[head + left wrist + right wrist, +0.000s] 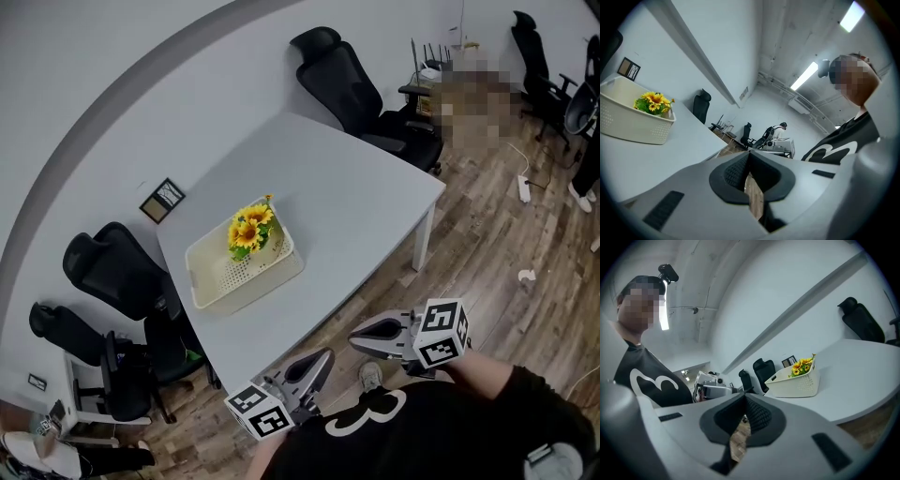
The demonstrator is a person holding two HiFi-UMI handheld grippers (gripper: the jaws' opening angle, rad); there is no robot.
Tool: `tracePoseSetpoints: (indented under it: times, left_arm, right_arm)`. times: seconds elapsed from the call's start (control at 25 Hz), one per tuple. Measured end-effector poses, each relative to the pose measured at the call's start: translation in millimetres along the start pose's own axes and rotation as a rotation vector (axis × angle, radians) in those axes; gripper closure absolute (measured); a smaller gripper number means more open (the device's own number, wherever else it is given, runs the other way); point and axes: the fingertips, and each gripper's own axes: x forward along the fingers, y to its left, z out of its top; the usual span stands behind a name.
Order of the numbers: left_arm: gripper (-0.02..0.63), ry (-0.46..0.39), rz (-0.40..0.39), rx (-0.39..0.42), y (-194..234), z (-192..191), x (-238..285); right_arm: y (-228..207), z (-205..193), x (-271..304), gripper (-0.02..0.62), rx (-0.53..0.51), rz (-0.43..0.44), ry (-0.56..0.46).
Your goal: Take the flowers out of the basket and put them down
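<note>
**Mostly matt, smooth surfaces**

The basket (246,272) looks like matt cream plastic, perforated. The table (356,206) is smooth and matt. The floor (487,272) shows wood grain. The left gripper (326,356) and right gripper (356,337) have smooth grey shells and ribbed black pads (733,176).

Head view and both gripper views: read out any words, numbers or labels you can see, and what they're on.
"3": large white figure on the person's black shirt.
On the marker cubes: square patterns only, no letters.
The small dark frame: too small to read.

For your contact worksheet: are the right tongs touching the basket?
Apart. Head view shows the right tongs short of the table, the basket far beyond.
</note>
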Motion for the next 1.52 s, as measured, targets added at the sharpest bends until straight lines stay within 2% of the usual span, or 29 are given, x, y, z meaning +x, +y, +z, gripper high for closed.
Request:
tracePoseSetpoints:
  times: [0.2, 0.4, 0.56, 0.88, 1.0, 1.16, 1.32, 1.52]
  left_arm:
    - [0.594, 0.004, -0.019, 0.016, 47, 30, 7]
    - [0.594, -0.014, -0.012, 0.010, 88, 60, 5]
    - [0.594, 0.004, -0.038, 0.042, 110, 74, 5]
    - [0.594, 0.045, -0.080, 0.038, 137, 86, 10]
    - [0.594, 0.076, -0.063, 0.043, 145, 84, 14]
    - [0.594, 0.068, -0.058, 0.044, 150, 89, 14]
    - [0.594, 0.055, -0.022, 0.048, 161, 94, 3]
    - [0.594, 0.013, 0.055, 0.003, 178, 99, -18]
  right_arm:
    - [-40, 26, 32, 0.587, 0.000, -0.022, 0.012]
    - [-60, 52, 66, 0.586, -0.018, -0.022, 0.023]
    - [-74, 64, 86, 0.586, -0.029, -0.044, 0.034]
    - [-92, 79, 103, 0.586, -0.030, -0.097, 0.016]
    - [-95, 80, 104, 0.586, -0.026, -0.108, 0.022]
    - [-99, 80, 106, 0.586, -0.014, -0.103, 0.035]
    - [-99, 81, 118, 0.586, 0.039, -0.046, 0.035]
    - [-110, 79, 139, 0.586, 0.056, 0.003, 0.070]
